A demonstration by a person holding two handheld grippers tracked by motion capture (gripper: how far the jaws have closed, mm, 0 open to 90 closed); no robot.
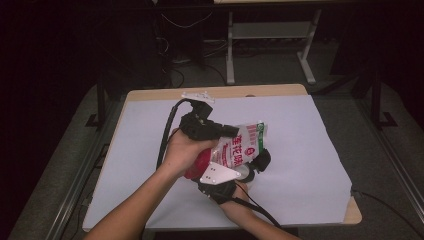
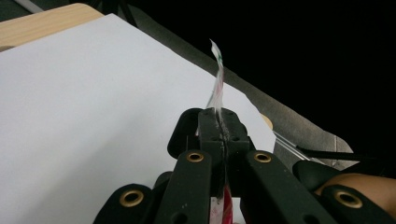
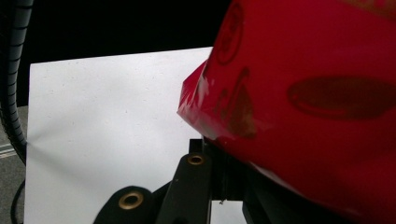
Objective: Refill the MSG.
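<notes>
A red and white printed bag is held above the white sheet between both grippers. My left gripper points right and is shut on the bag's upper edge. In the left gripper view the jaws pinch the bag edge-on, and a thin strip of it rises above the tips. My right gripper sits below and right, with a grey plate on top, shut on the bag's lower edge. In the right gripper view the red bag bulges over the closed jaws and hides their tips.
The white sheet covers most of a wooden table, whose bare rim shows at the back and front right. A black ribbed cable hangs at the left of the right gripper view. White metal legs and cables stand on the dark floor behind.
</notes>
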